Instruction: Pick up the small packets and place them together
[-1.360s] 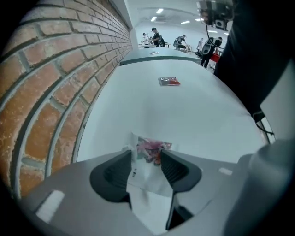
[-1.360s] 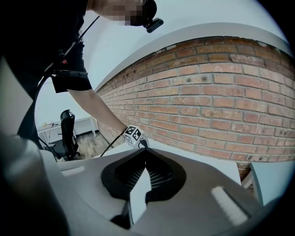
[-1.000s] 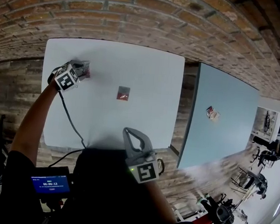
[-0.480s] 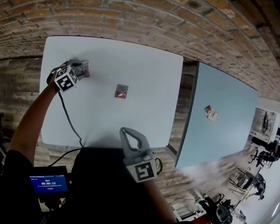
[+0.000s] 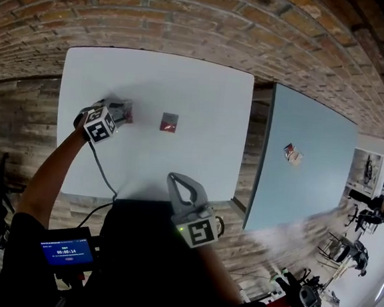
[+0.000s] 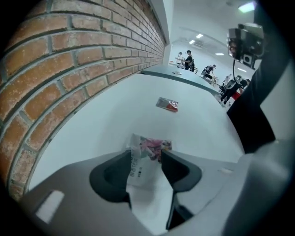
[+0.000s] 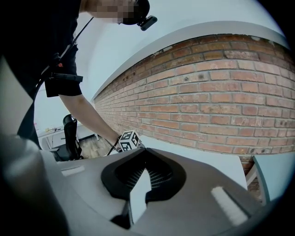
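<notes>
**Small packets, one in hand, two lying.** The held packet (image 6: 146, 151), white with pink print, stands on edge between the jaws of the left gripper (image 6: 145, 159), which are closed on it from both sides. Whether its lower edge clears the surface cannot be told. From overhead the left gripper is over the left half of the white desk (image 5: 185, 82). The packet's end shows just past the jaw tips, pointing towards the second packet (image 5: 169, 122). That one, red and grey, lies flat near the middle of the same desk, close to the held one but not touching it. The third packet (image 5: 291, 153) lies flat on the blue-grey desk (image 5: 308, 200), well apart from the other two and across the gap between the desks.

The right gripper (image 7: 146, 177) is near the person's body, at the near edge of the white desk. Its jaws are together with nothing between them. A brick wall (image 5: 190, 16) runs along the far side of both desks.

**Progress, as judged from the layout.** The task is at an early stage. One packet is gripped and apparently being taken to the second. No two packets touch, so no pile exists yet. What is left is to set the held packet beside the second, then fetch the third from the other desk, probably with the idle right gripper.
</notes>
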`<state>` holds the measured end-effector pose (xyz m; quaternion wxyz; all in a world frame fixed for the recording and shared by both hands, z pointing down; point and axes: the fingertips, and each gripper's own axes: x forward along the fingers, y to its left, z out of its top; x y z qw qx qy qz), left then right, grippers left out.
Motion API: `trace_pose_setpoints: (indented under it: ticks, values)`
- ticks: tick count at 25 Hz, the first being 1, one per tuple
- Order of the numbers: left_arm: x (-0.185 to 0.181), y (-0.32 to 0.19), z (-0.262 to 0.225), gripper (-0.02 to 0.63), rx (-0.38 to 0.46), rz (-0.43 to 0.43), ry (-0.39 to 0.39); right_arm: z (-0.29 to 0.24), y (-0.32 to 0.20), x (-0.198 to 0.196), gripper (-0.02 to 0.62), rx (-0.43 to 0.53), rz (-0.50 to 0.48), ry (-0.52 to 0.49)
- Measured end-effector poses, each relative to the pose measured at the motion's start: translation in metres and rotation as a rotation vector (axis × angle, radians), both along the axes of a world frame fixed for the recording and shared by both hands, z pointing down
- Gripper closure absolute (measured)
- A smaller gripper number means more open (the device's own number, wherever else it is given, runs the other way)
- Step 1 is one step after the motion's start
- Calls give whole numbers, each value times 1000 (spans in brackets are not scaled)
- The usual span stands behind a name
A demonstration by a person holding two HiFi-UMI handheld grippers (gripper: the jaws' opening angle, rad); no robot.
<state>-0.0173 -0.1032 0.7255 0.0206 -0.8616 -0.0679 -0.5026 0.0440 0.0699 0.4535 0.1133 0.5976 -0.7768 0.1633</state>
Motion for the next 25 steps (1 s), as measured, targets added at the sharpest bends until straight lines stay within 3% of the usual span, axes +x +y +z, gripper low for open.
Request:
trace_pose_setpoints:
  ticks: [6,20,23,25]
  values:
    - [13,42,3,400,-31,58,18,1,6,-1,592,-2,-9,15]
    - [10,44,-9,400,-11,13,49,3,12,6,592,21,6,18]
    - [12,51,-31,400,-27,-39,121,19,15,16,591,-34,-18,65]
    - [12,53,-54,404,-48,-125,212,34,11,25,544,-87,-31,74]
